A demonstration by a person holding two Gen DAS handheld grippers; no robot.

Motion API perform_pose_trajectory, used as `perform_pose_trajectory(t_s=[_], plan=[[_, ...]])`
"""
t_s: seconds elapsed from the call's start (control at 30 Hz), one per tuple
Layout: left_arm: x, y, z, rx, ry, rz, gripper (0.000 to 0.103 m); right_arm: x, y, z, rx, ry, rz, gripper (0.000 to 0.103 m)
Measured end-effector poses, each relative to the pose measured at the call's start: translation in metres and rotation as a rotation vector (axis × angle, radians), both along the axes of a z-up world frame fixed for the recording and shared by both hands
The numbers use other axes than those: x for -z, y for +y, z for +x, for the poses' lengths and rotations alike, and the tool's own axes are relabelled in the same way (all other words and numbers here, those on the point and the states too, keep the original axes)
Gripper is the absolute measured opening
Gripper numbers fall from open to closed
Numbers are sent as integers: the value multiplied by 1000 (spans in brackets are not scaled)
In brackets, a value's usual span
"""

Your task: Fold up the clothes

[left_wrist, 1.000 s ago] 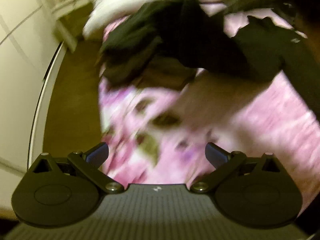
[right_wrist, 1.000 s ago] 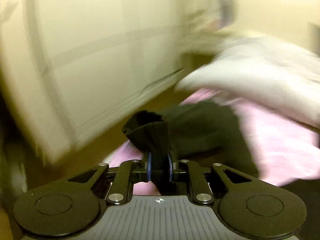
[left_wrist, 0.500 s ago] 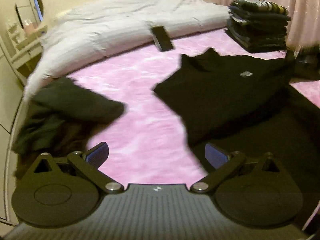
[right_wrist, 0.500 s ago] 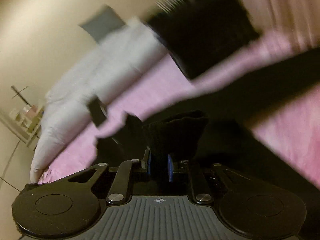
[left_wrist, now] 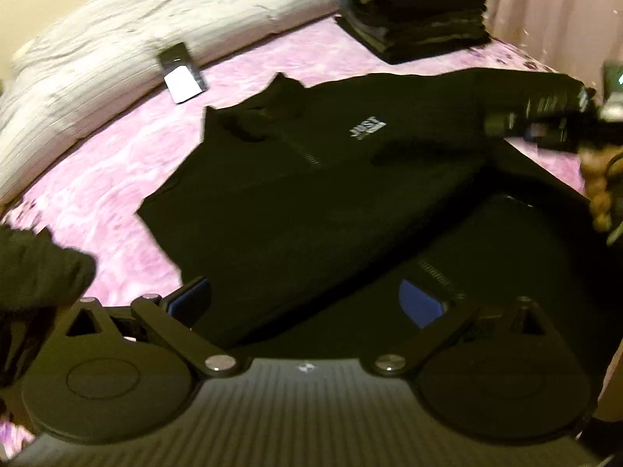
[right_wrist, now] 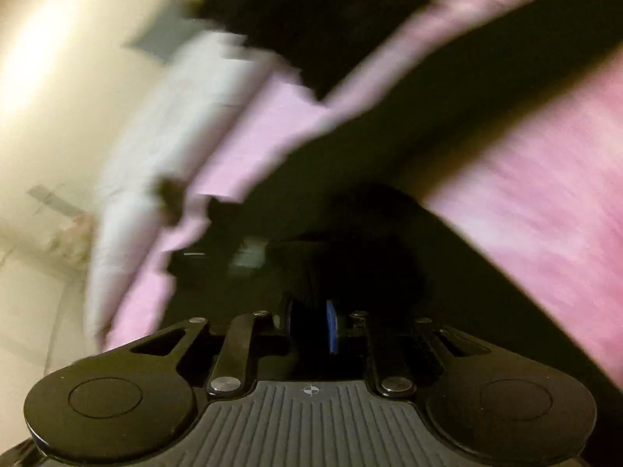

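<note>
Where the pink bedspread (left_wrist: 117, 179) lies bare toward its left side, a black zip-neck top (left_wrist: 311, 194) is spread flat across the middle of the bed, its collar toward the far edge and one sleeve (left_wrist: 486, 89) stretched out to the right. A small pale logo (left_wrist: 366, 127) sits on the chest; the letters look like "JUST", though the blur leaves that unsure. Beyond the collar a dark phone-like slab (left_wrist: 182, 72) with a white patch on it rests where the bedspread meets a rumpled white duvet (left_wrist: 136, 39) along the far edge. At the far right corner stands a stack of folded dark clothes (left_wrist: 414, 7), just beside the sleeve's upper edge. A heap of dark garments (left_wrist: 35, 272) lies at the near left edge, well apart from the top.

The left gripper (left_wrist: 307, 299) hangs above the near hem of the top with its blue pads spread wide and nothing between them. At the right edge of that view the right gripper (left_wrist: 545, 124) meets the end of the sleeve, with the person's hand (left_wrist: 599, 190) behind it.

In the right wrist view, heavily smeared, the right gripper (right_wrist: 311, 327) has its jaws narrow and opening, with bunched black cloth of the sleeve's cuff (right_wrist: 366, 249) between the pads.
</note>
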State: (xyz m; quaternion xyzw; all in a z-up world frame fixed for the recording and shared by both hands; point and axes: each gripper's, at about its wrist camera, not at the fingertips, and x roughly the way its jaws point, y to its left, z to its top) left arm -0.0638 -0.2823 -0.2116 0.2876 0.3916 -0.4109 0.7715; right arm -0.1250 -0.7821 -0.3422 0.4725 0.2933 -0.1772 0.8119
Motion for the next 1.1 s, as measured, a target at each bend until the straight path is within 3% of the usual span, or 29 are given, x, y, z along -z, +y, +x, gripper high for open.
perform_pose_trajectory(t_s=[0.07, 0.1, 0.27, 0.43, 0.6, 0.77, 0.93, 0.97, 1.0, 1.03, 1.1], plan=[[5, -11, -1, 41, -2, 10, 101, 8, -7, -5, 31, 33, 5, 61], [8, -16, -1, 60, -2, 18, 101, 7, -8, -7, 37, 33, -3, 63], [31, -52, 0, 142, 12, 77, 101, -5, -31, -24, 82, 37, -12, 63], [57, -113, -2, 216, 41, 91, 101, -22, -90, -54, 184, 63, -60, 63], [65, -175, -19, 315, 40, 38, 101, -24, -183, -96, 386, 97, -111, 63], [68, -209, -36, 389, 31, 50, 101, -14, -256, -138, 635, 75, -99, 63], [71, -222, -40, 396, 22, 82, 101, -15, -290, -146, 654, 65, -140, 63], [72, -223, -39, 391, 21, 90, 101, -15, -294, -144, 645, 71, -147, 57], [72, -224, -38, 385, 20, 97, 101, -17, -296, -141, 640, 90, -157, 41], [73, -224, -36, 377, 16, 104, 101, -21, -296, -138, 637, 119, -167, 9], [72, -222, -32, 355, 8, 109, 101, -38, -287, -119, 582, 255, -267, 7]])
